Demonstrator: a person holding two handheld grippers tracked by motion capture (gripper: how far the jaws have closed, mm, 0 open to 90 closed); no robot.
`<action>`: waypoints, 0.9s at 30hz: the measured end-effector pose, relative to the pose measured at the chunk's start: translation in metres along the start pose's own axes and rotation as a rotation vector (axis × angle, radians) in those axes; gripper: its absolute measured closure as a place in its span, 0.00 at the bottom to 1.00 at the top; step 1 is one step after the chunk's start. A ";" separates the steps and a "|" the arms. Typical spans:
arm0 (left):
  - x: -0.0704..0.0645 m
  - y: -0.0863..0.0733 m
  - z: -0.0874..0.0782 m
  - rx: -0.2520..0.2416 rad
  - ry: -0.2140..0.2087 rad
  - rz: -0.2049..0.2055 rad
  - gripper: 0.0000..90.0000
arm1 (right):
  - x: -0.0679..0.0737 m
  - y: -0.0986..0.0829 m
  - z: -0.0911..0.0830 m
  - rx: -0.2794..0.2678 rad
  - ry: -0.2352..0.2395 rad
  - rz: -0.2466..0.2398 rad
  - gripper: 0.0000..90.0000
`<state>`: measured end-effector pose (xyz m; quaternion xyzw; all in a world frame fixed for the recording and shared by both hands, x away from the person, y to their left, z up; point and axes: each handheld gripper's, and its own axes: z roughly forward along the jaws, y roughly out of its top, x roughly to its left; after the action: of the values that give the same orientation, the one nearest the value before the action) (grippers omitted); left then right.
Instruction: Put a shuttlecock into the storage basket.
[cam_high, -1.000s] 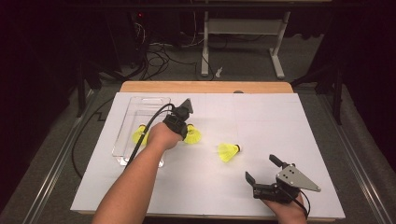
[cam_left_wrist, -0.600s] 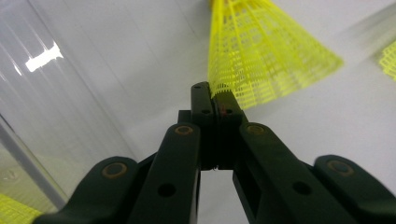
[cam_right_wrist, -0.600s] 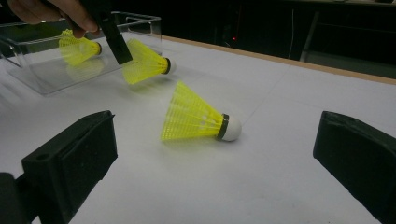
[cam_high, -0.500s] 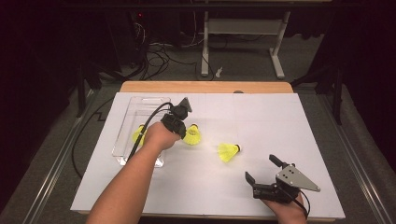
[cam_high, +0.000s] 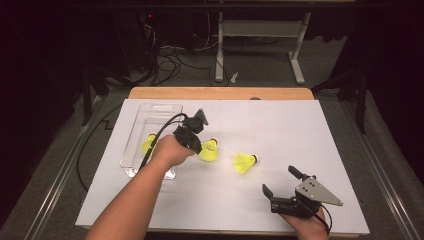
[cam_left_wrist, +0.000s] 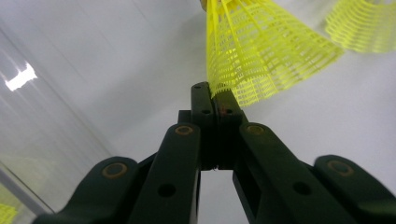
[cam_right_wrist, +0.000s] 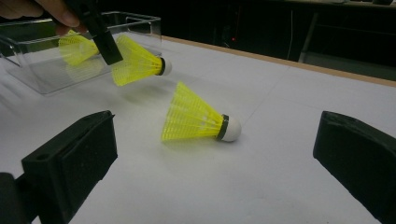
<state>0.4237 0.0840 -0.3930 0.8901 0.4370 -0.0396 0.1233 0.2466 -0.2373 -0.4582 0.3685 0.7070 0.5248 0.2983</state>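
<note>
My left gripper (cam_high: 199, 146) is shut on the skirt rim of a yellow shuttlecock (cam_high: 210, 150), just right of the clear tray (cam_high: 134, 150). In the left gripper view the jaws (cam_left_wrist: 215, 93) pinch the mesh of that shuttlecock (cam_left_wrist: 261, 51). A second shuttlecock (cam_high: 244, 163) lies on its side on the white table. My right gripper (cam_high: 280, 180) rests open near the front edge, its jaws apart on either side of that shuttlecock (cam_right_wrist: 201, 116), which is farther off. The held shuttlecock (cam_right_wrist: 137, 60) hangs off the table beyond it.
A third shuttlecock (cam_high: 148, 144) lies inside the clear tray (cam_right_wrist: 140, 21) at the left. White paper (cam_high: 300, 125) covers the table and is bare at the right and back. A black cable (cam_high: 160, 132) trails from the left gripper across the tray.
The left hand has shifted only slightly, with the shuttlecock still in its jaws. The right gripper and the loose shuttlecock have stayed put.
</note>
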 end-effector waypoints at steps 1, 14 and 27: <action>-0.001 -0.002 -0.002 -0.004 -0.002 0.004 1.00 | 0.000 0.000 0.000 0.001 0.000 -0.001 0.00; 0.001 -0.024 -0.026 -0.029 -0.040 0.018 1.00 | 0.002 0.000 0.002 0.008 -0.001 -0.007 0.00; -0.006 -0.033 -0.039 -0.019 -0.055 0.060 0.99 | 0.002 0.000 0.003 0.013 0.000 -0.016 0.00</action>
<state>0.3921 0.1088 -0.3604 0.9002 0.4069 -0.0560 0.1450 0.2476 -0.2343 -0.4591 0.3648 0.7131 0.5179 0.3002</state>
